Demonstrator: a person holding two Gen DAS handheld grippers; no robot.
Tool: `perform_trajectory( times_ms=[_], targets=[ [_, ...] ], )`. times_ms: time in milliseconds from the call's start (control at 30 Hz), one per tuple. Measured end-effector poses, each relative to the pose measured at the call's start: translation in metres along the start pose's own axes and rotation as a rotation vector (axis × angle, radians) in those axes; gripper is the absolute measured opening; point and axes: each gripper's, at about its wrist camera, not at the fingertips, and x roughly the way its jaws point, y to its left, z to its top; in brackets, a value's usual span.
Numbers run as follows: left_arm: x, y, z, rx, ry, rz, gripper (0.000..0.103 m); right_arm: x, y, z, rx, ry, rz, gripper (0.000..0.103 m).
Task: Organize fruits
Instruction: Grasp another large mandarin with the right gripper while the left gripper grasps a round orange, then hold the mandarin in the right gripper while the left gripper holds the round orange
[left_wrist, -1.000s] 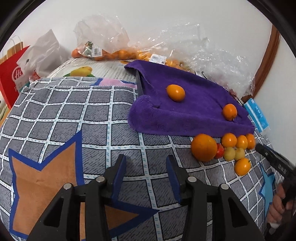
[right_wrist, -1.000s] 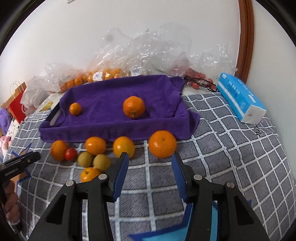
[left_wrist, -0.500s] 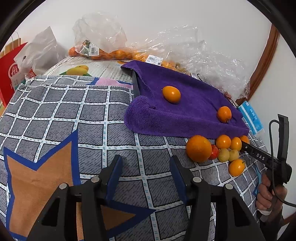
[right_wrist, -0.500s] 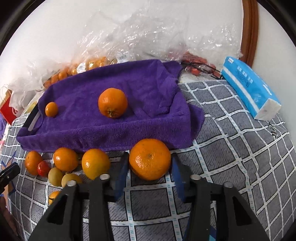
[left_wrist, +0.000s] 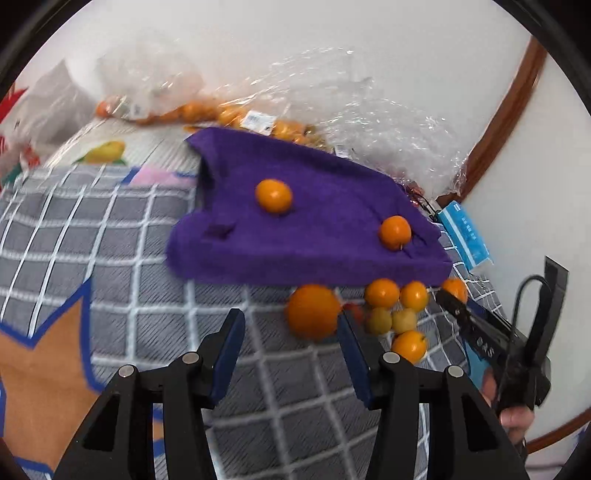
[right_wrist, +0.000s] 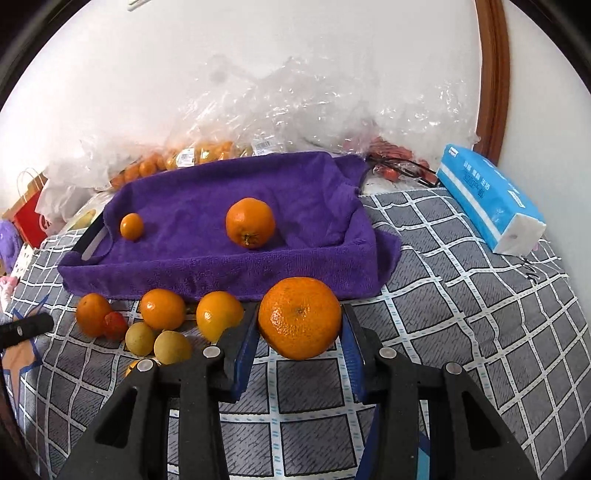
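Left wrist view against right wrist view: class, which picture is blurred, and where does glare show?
Left wrist view: motion-smeared, the purple towel and big orange soft-edged. Right wrist view: sharp, the mandarin between the right tongs shows peel texture. Glare glints off the plastic bags in both; fisheye bends the grid lines.

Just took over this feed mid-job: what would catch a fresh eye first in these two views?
The big orange sits right between the right gripper fingers, on the checked cloth in front of the purple towel-lined tray. Two oranges lie inside that tray, a small one at left and a larger one mid-tray. A cluster of small fruits lies left of the big orange, and the left gripper hangs open near it.
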Motion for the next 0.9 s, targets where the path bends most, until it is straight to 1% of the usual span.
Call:
perform_trajectory(
  times_ms=[100, 167, 233, 300, 367, 400, 433, 600, 733, 800, 833, 867, 900],
  targets=[
    [0.015, -0.008, 0.005, -0.028, 0.033, -0.024, 0.049, -0.002, 0.0, -0.001, 0.0, -0.004, 0.011, 0.042],
    [0.024, -0.011, 0.004, -0.036, 0.046, -0.001, 0.049, -0.002, -0.001, -0.002, 0.002, -0.002, 0.02, 0.042],
    [0.029, -0.012, 0.004, -0.041, 0.041, 0.018, 0.048, -0.002, -0.001, -0.001, 0.0, 0.001, 0.024, 0.042],
    [0.033, -0.009, 0.004, -0.068, 0.037, 0.011, 0.044, -0.002, 0.001, -0.002, -0.005, 0.003, 0.023, 0.042],
    [0.039, -0.007, 0.004, -0.084, 0.058, -0.01, 0.038, -0.001, 0.002, -0.002, -0.011, 0.002, 0.025, 0.042],
    [0.038, -0.006, 0.003, -0.092, 0.064, -0.031, 0.037, -0.001, 0.002, -0.002, -0.012, 0.002, 0.025, 0.042],
    [0.037, -0.004, 0.003, -0.097, 0.063, -0.035, 0.037, -0.001, 0.002, -0.002, -0.013, 0.002, 0.024, 0.042],
    [0.013, 0.012, 0.001, -0.118, 0.036, -0.02, 0.036, -0.001, 0.0, -0.003, -0.006, 0.0, 0.023, 0.042],
    [-0.002, 0.026, -0.002, -0.098, 0.026, 0.059, 0.036, -0.001, -0.001, -0.002, -0.006, 0.003, 0.02, 0.042],
    [0.002, 0.032, -0.004, -0.095, 0.041, 0.076, 0.036, -0.001, 0.001, -0.002, -0.014, 0.0, 0.019, 0.042],
    [0.005, 0.036, -0.005, -0.099, 0.05, 0.066, 0.038, -0.001, 0.001, -0.003, -0.018, -0.001, 0.02, 0.042],
    [0.006, 0.039, -0.006, -0.107, 0.049, 0.037, 0.038, -0.001, 0.002, -0.002, -0.02, -0.001, 0.021, 0.042],
    [0.007, 0.04, -0.007, -0.11, 0.055, 0.03, 0.039, -0.001, 0.002, -0.003, -0.022, -0.001, 0.022, 0.042]
  ],
)
